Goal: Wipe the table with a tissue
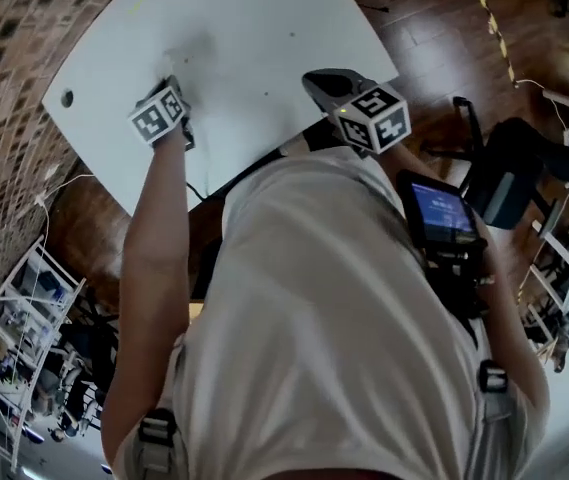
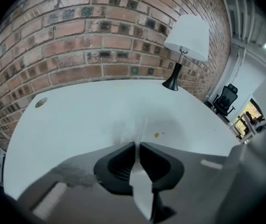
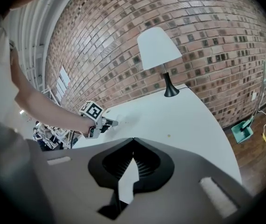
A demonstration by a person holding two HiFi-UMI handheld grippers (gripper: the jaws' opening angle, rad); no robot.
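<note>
The left gripper (image 2: 137,144) is angling steeply down at the white tabletop (image 2: 67,120). Its 2 jaws are nearly together and pinching the tissue (image 2: 132,126), probably so the loose paper is dragging flat under the tips for wiping. The tissue is lying on the tabletop's left half, in from the edges, near a small yellow speck (image 2: 156,135). It is showing as a thin, pale, crumpled sheet, blurred and barely standing out against the white surface. The right gripper (image 3: 133,141) is hovering over the near right edge with its jaws closed on nothing, seemingly parked clear of the wiping.
</note>
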